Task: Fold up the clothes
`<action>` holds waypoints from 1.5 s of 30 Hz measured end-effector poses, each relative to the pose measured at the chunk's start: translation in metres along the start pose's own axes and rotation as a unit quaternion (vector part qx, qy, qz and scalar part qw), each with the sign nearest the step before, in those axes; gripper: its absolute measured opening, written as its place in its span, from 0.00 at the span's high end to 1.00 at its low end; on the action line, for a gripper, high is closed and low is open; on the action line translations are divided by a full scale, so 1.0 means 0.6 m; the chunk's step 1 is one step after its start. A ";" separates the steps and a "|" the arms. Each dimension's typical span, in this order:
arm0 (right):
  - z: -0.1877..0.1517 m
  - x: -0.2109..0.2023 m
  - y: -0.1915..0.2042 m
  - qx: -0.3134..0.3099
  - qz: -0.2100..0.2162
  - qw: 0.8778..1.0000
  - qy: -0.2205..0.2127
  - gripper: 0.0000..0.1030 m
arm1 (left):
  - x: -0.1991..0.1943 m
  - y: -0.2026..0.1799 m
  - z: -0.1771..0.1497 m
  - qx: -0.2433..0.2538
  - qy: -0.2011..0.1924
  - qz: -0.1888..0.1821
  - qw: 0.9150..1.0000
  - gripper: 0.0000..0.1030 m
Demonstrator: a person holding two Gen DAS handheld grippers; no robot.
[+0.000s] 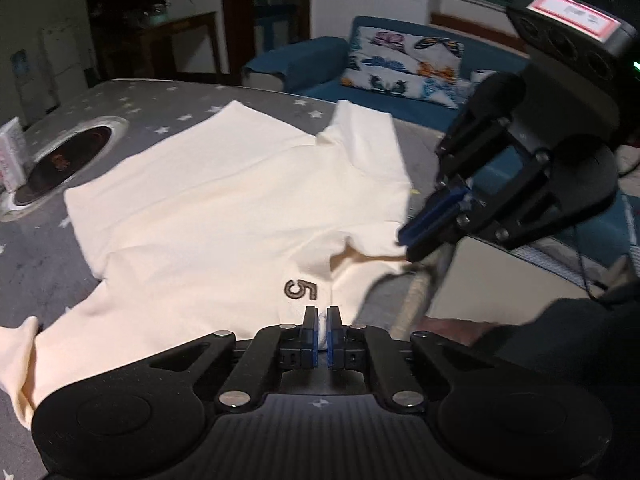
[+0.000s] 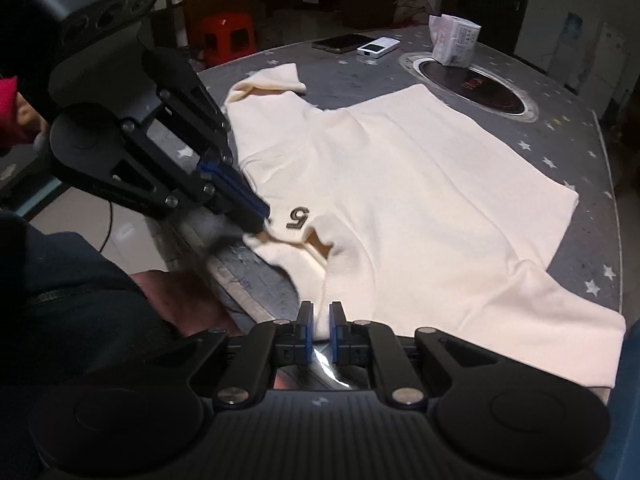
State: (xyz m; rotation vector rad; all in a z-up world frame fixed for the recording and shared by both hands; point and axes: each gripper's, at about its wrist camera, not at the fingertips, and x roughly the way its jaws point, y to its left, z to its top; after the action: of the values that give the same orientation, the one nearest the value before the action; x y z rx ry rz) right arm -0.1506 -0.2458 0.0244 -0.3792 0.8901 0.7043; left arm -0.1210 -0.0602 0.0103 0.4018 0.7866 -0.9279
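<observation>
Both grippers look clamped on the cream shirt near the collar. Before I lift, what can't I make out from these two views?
- Left wrist view: the shirt's near-left sleeve end, cut off by the picture edge.
- Right wrist view: the near hem corner, hidden behind the right gripper's body.
- Both views: how many fabric layers each gripper pinches; the left gripper's fingers cover it.
- Tissue pack print: too small.

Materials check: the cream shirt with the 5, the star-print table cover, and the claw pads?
Cream shirt with the dark 5: soft matte knit, probably cotton; it creases and drapes.
Grey star-print table cover: flat printed fabric or vinyl, slightly worn; cannot tell which.
Blue pads of the left claw: smooth, rubber or plastic by look, on black matte plastic links with metal pins.
</observation>
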 end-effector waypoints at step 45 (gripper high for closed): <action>0.119 0.087 -0.354 0.214 -0.095 0.970 -0.059 0.79 | -0.013 0.227 0.023 -0.215 -0.035 0.121 0.968 0.61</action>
State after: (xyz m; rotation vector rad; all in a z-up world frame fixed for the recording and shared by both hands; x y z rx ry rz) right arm 0.0609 -0.3364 0.0277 -0.0337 0.8526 0.3398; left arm -0.0046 0.0113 0.0230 0.0797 0.8291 -0.5200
